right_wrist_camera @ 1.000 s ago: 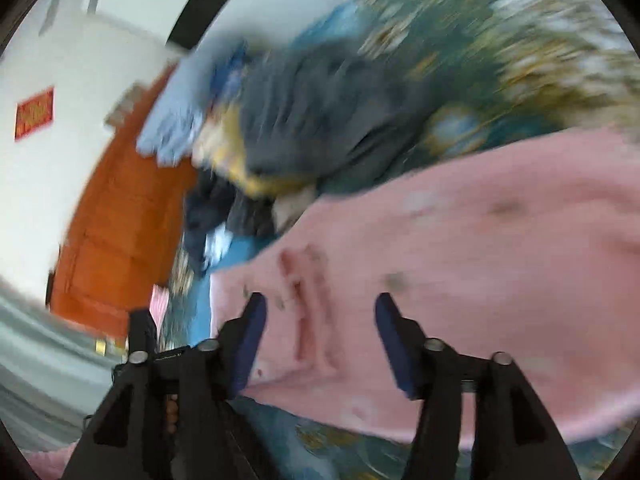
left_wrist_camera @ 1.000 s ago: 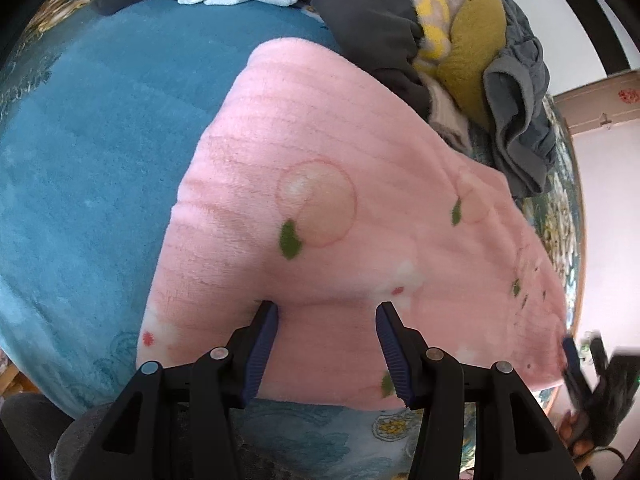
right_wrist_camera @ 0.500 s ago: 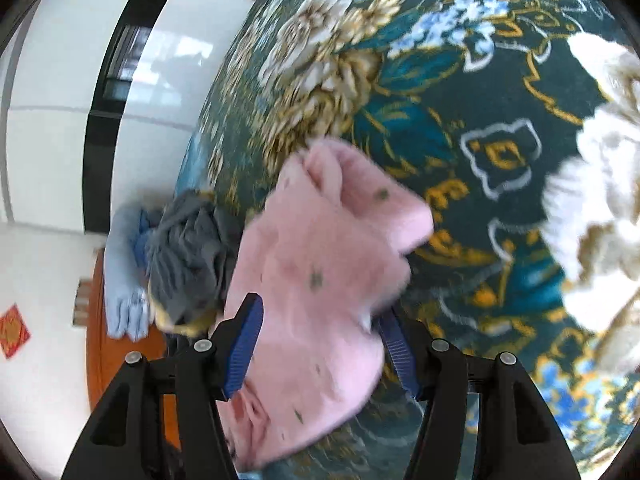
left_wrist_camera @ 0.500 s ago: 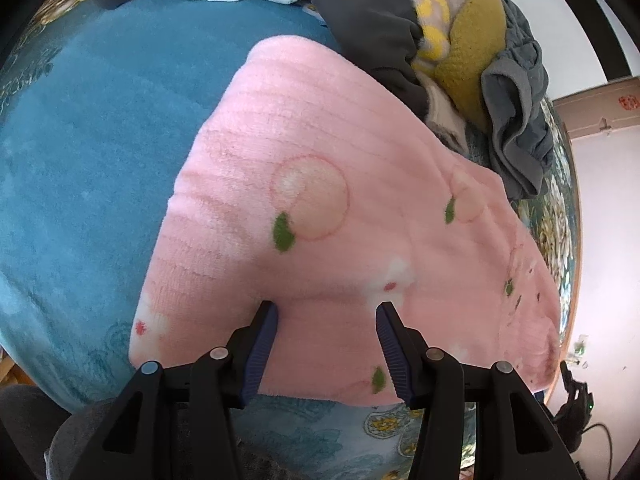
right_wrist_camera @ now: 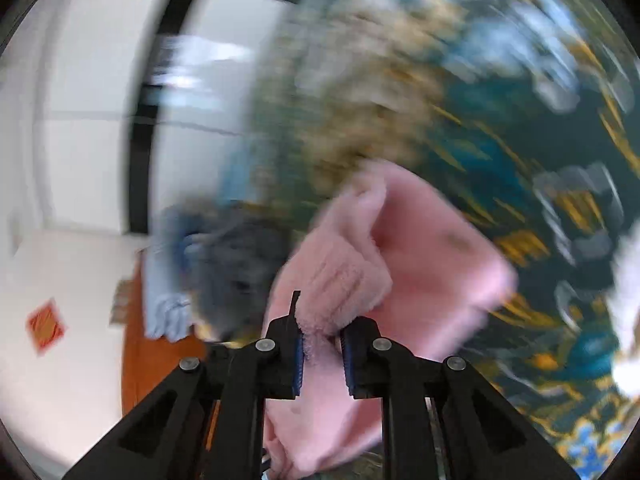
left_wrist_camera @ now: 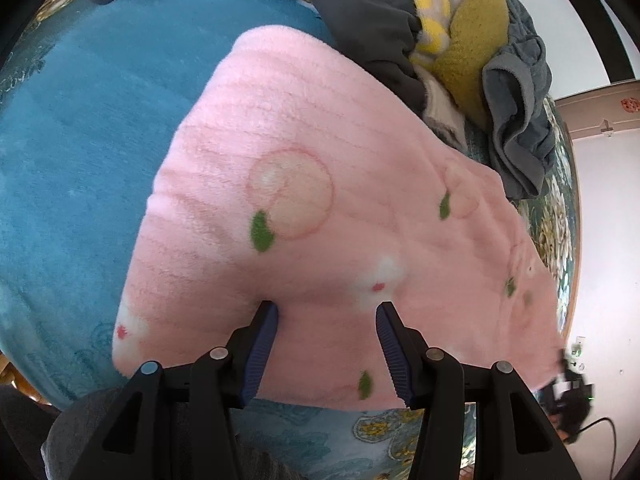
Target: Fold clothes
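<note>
Left gripper (left_wrist_camera: 327,312): two matte black moulded fingers, each a wedge with a triangular cut-out near its base. Inner faces carry dark blue ribbed pads (left_wrist_camera: 262,354), ridges running crosswise, sawtooth in profile. Four round silver screw heads (left_wrist_camera: 218,353) sit across the black linkage, one at each pivot.

Right gripper (right_wrist_camera: 322,340): same build, black plastic with triangular cut-outs and four silver pivot screws (right_wrist_camera: 264,345). Its pads (right_wrist_camera: 297,364) are brighter blue, ribbed alike. A thin black tab stands up from the top of one finger. No lettering or markings legible on either.
</note>
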Motion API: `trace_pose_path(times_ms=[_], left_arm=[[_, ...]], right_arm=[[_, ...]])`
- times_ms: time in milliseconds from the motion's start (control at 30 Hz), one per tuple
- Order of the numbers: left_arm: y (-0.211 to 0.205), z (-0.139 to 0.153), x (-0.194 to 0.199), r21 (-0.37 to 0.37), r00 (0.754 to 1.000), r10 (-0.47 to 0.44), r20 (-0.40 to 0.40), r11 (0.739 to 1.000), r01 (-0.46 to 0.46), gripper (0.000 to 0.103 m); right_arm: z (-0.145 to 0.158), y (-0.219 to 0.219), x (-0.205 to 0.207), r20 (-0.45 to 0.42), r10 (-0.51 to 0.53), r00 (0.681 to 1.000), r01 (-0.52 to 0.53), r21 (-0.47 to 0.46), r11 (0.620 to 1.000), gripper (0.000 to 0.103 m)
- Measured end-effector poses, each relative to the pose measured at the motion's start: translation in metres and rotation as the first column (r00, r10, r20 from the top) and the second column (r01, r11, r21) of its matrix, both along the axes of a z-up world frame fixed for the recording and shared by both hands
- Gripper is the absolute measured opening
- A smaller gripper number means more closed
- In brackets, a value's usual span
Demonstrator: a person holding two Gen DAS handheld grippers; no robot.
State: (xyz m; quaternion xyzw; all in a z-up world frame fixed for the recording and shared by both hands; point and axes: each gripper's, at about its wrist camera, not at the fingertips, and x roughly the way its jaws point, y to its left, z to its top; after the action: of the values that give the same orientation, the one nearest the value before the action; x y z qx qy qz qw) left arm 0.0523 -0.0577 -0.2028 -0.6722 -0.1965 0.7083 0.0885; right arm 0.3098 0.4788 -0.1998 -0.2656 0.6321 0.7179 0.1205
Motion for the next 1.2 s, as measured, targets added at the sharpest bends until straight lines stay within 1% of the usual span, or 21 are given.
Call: trace_pose_path(times_ms=[100,133,200,267,300,333,367,400,467,500,667,733,833,867,900,933,1000,1033,1100,1133,1200], left_arm=[[0.006,-0.003,-0.002,-0.029,1.000,-0.031,-0.001,0.999,0.031,0.060],[0.008,-0.003,-0.002,-0.042,0.999,-0.050,-0.003,0.998,0.050,0.060],[0.010,-0.003,-0.003,-0.057,0.996,-0.086,-0.015,0.995,0.085,0.060],[0.006,-0.003,-0.001,-0.038,0.997,-0.079,-0.022,0.996,0.078,0.060],[0.003,-0.004,-0.001,-0.026,0.997,-0.069,-0.021,0.997,0.068,0.060],[0.001,-0.006,-0.001,-0.018,0.998,-0.062,-0.020,0.998,0.061,0.060],[-0.002,-0.007,0.000,-0.010,0.998,-0.055,-0.019,0.998,0.054,0.060],[-0.004,-0.007,0.000,-0.005,0.998,-0.053,-0.017,0.999,0.053,0.060],[-0.008,-0.007,0.001,0.003,0.998,-0.058,-0.019,0.998,0.058,0.060],[-0.010,-0.008,0.002,0.010,0.998,-0.055,-0.020,0.998,0.055,0.060],[-0.020,-0.005,0.005,0.046,0.998,-0.040,-0.045,0.998,0.042,0.060],[-0.024,-0.002,0.007,0.058,0.998,-0.033,-0.062,0.998,0.036,0.060],[-0.034,0.003,0.013,0.090,0.996,-0.013,-0.088,0.996,0.021,0.060],[-0.044,0.006,-0.007,0.102,0.995,-0.001,-0.095,0.995,0.011,0.060],[-0.039,0.007,-0.032,0.116,0.995,0.015,-0.102,0.993,-0.003,0.060],[-0.039,0.009,-0.040,0.134,0.994,0.035,-0.106,0.991,-0.020,0.060],[-0.058,0.015,-0.042,0.174,0.991,0.080,-0.109,0.983,-0.060,0.060],[-0.069,0.022,-0.018,0.186,0.989,0.095,-0.112,0.980,-0.073,0.060],[-0.065,0.044,0.031,0.193,0.983,0.110,-0.144,0.978,-0.081,0.060],[-0.064,0.054,0.041,0.193,0.980,0.115,-0.162,0.978,-0.082,0.060],[-0.067,0.073,0.050,0.189,0.973,0.121,-0.195,0.979,-0.083,0.060]], right_arm=[[-0.008,0.000,0.010,0.044,-0.041,0.998,0.041,-0.008,0.999,0.022],[-0.008,0.001,0.011,0.058,-0.041,0.997,0.041,-0.005,0.999,0.032],[-0.005,0.003,0.016,0.082,-0.046,0.996,0.044,0.026,0.999,0.043],[-0.009,0.003,0.023,0.108,-0.063,0.992,0.061,0.021,0.998,0.046],[-0.011,0.002,0.026,0.122,-0.074,0.990,0.073,0.013,0.997,0.054],[-0.014,0.002,0.030,0.135,-0.084,0.987,0.084,0.005,0.996,0.066],[-0.017,0.001,0.033,0.149,-0.094,0.984,0.095,-0.003,0.995,0.069],[-0.020,0.001,0.037,0.150,-0.103,0.983,0.107,-0.015,0.994,0.069],[-0.025,0.001,0.043,0.134,-0.123,0.983,0.130,-0.044,0.991,0.072],[-0.027,0.002,0.043,0.128,-0.132,0.983,0.140,-0.053,0.989,0.075],[-0.034,0.008,0.034,0.099,-0.194,0.976,0.202,-0.085,0.976,0.074],[-0.032,0.007,0.030,0.085,-0.223,0.971,0.230,-0.096,0.968,0.048],[-0.019,0.004,0.024,0.074,-0.229,0.970,0.235,-0.082,0.968,0.035],[-0.009,0.002,0.021,0.061,-0.219,0.974,0.223,-0.064,0.973,0.034],[0.005,0.000,0.015,0.039,-0.199,0.979,0.201,-0.036,0.979,0.033],[0.023,-0.004,0.008,0.018,-0.169,0.985,0.169,0.000,0.986,0.032],[0.064,-0.018,-0.013,-0.028,-0.084,0.996,0.086,0.088,0.992,0.032],[0.086,-0.029,-0.027,-0.057,-0.031,0.998,0.038,0.140,0.989,0.032],[0.128,-0.054,-0.054,-0.111,0.076,0.991,-0.049,0.233,0.971,0.032],[0.145,-0.069,-0.067,-0.141,0.125,0.982,-0.084,0.263,0.961,0.031],[0.178,-0.109,-0.098,-0.208,0.230,0.951,-0.160,0.306,0.938,0.031]])
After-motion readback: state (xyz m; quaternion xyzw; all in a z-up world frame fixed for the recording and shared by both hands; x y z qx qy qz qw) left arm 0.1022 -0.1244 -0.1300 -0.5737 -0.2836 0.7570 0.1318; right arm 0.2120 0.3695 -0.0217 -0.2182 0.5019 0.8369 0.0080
